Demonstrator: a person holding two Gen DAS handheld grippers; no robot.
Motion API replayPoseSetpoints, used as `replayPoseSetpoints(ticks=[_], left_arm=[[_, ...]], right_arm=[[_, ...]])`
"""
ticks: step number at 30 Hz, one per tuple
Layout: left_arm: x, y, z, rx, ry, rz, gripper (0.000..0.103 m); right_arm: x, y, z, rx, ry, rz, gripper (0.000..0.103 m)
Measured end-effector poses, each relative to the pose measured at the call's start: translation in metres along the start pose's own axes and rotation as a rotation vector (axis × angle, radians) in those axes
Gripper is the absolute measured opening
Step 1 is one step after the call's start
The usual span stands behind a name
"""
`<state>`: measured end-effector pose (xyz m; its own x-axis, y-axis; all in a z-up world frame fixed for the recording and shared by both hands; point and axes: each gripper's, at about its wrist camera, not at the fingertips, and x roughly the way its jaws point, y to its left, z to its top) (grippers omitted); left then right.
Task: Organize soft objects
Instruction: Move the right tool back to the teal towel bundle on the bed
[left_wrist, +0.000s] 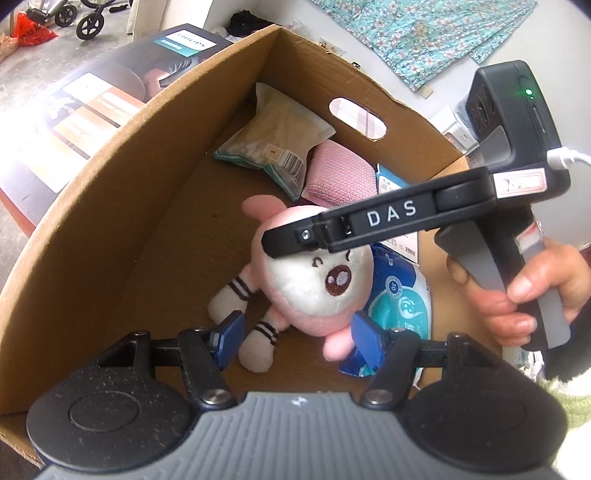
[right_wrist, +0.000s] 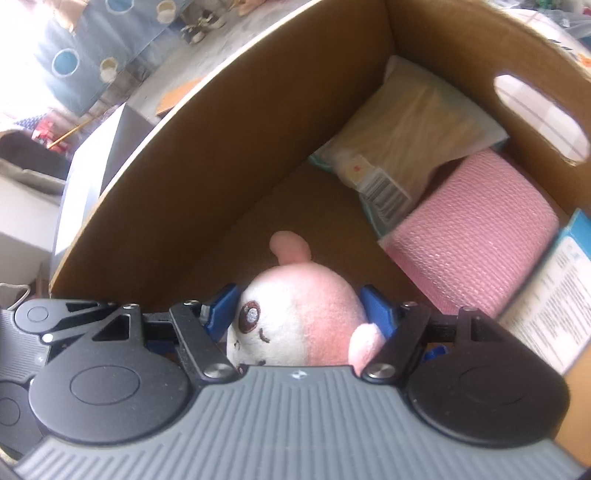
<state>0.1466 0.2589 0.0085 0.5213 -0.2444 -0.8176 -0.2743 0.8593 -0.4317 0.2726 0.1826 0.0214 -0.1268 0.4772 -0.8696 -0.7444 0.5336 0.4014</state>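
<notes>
One cardboard box, open-topped, one oval handle hole cut in its far wall. Beside it on the left, one large printed carton. Beyond the far wall, one teal floral cloth spread flat.

Inside, counted: one plush, one pink roll, one clear packet with a barcode label, one blue-and-white pack, one blue-edged printed box.

Packet leaning in the far corner; pink roll just beside it, touching; printed box next to the roll by the right wall. Plush on the box floor near the middle, pink and white, round-headed, two striped legs stretched toward the left wall, head lying against the blue-and-white pack.

Two tools. Left tool hovering over the plush's lower body, blue pads parted about halfway, one on each side of it and apart from it, gripping nothing. Right tool reaching down from the right in one hand, pads set either side of the plush's head; touching or just clear of the fur, cannot tell from either view.
</notes>
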Motion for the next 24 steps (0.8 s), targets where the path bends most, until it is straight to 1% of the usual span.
replayPoseSetpoints(ticks=[3,5,7,9,11,13,15,16,20,22,24], left_arm=[[-0.002,-0.006,-0.002,0.015,-0.018,-0.007,0.065],[-0.005,-0.012,-0.006,0.032,-0.038,-0.008,0.065],[-0.009,-0.019,-0.010,0.050,-0.070,-0.006,0.065],[-0.014,-0.026,-0.014,0.069,-0.108,-0.010,0.066],[-0.019,-0.036,-0.018,0.085,-0.143,-0.018,0.066],[-0.023,-0.050,-0.023,0.119,-0.176,-0.026,0.066],[-0.027,-0.069,-0.029,0.170,-0.212,-0.039,0.066],[-0.029,-0.079,-0.032,0.198,-0.229,-0.048,0.066],[-0.035,-0.127,-0.053,0.334,-0.285,-0.111,0.068],[-0.032,-0.152,-0.062,0.395,-0.286,-0.150,0.069],[-0.026,-0.178,-0.071,0.442,-0.267,-0.197,0.069]], right_arm=[[-0.016,0.002,-0.006,0.035,-0.071,-0.053,0.078],[-0.032,0.006,-0.017,0.058,-0.148,-0.065,0.081],[-0.056,0.007,-0.034,0.106,-0.250,-0.078,0.087],[-0.080,0.008,-0.053,0.145,-0.339,-0.085,0.087],[-0.107,0.007,-0.080,0.185,-0.415,-0.072,0.087],[-0.135,0.002,-0.105,0.224,-0.476,-0.081,0.087],[-0.165,-0.002,-0.132,0.255,-0.526,-0.121,0.087],[-0.182,-0.005,-0.151,0.278,-0.551,-0.152,0.087],[-0.237,-0.027,-0.220,0.376,-0.625,-0.250,0.088],[-0.260,-0.042,-0.256,0.436,-0.661,-0.301,0.088],[-0.273,-0.059,-0.287,0.503,-0.676,-0.336,0.088]])
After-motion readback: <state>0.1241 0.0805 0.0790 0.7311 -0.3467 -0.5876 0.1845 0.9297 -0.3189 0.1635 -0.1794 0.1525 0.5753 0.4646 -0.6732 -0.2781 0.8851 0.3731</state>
